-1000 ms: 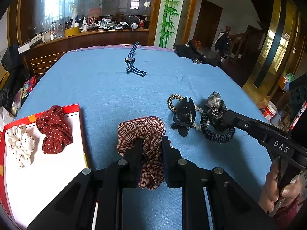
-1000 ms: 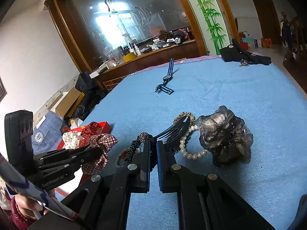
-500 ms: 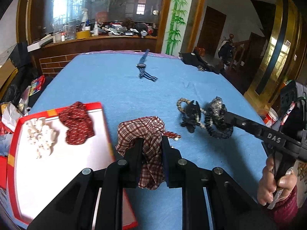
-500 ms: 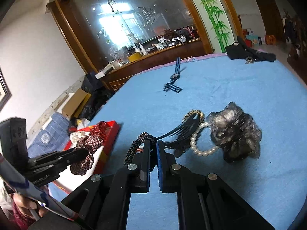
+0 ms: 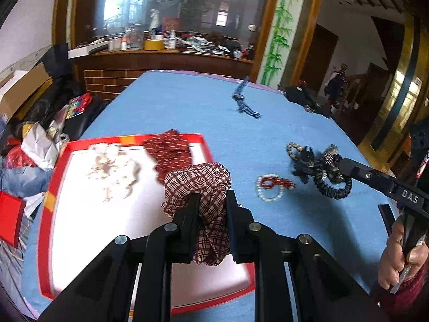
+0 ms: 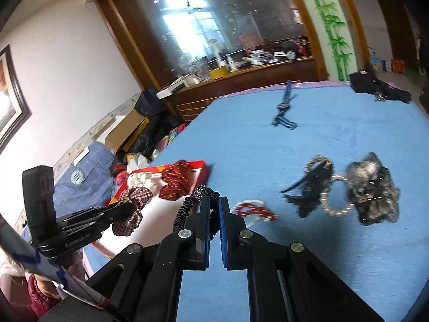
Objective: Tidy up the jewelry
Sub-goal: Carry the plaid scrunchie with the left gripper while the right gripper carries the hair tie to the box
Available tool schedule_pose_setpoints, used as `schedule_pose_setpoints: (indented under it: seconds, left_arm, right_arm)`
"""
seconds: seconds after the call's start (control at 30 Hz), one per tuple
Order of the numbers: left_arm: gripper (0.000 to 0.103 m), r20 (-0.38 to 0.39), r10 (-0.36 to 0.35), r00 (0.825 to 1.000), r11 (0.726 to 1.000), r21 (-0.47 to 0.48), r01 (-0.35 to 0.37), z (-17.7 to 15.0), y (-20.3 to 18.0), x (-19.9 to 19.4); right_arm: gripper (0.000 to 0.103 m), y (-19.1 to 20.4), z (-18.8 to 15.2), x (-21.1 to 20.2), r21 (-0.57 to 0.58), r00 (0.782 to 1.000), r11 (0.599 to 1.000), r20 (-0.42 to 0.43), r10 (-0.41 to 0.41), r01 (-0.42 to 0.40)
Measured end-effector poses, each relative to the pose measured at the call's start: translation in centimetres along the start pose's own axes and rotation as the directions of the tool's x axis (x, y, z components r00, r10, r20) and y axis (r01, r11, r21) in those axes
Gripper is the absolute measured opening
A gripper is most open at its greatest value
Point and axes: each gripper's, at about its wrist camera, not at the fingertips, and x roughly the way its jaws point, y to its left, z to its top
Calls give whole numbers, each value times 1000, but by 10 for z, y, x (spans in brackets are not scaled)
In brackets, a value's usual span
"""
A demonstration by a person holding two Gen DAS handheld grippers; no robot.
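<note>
The plaid scrunchie [image 5: 203, 187] hides part of the tray [image 5: 53, 187]; the hair claw [image 6: 311, 190] is motion-blurred.

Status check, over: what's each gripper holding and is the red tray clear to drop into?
Left gripper shut on plaid scrunchie, over the red tray. Right gripper shut on black coil hair tie. Tray holds white scrunchie and red dotted scrunchie; near half bare.

Tray's near half is wide open, far end is crowded

The red-rimmed white tray [image 5: 51, 198] has bare white floor across its near part, while a cream ruffled scrunchie [image 5: 112, 169] and a dark red dotted scrunchie [image 5: 169, 150] sit side by side at the far end; on the blue tablecloth [image 5: 187, 102] a red and white bead bracelet [image 5: 272, 186] lies just beside the tray, with a black clutter pile [image 6: 348, 187] further right
</note>
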Motion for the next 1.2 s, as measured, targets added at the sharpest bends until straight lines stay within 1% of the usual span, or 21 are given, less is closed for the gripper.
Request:
schedule_pose_setpoints:
  seconds: [0.3,0.53,0.63,0.87,1.2]
  left_arm:
    - [18,8,64,998,996,-60,-64,-8,48,-10]
    - [18,-19,85,996,991,-105,-86,-14,80,-8]
    - [18,-27,95,995,988,-121,-98,-16,91,-6]
    - [18,-51,117,992,980,-156,-124,-19,116,1]
    - [18,-77,131,988,974,-174,-143,-21,131,11]
  right_arm:
    - [7,51,-1,42,-54,995,996,-82,63,-68]
    - [8,81,-1,76,-73,986,992,-138,90,-101]
    - [8,88,-1,94,-66,982,992,-162,96,-107]
    - [8,97,1,125,-67,977,994,-203,67,-82]
    - [8,101,-3,166,-49,964,996,-259,57,-72]
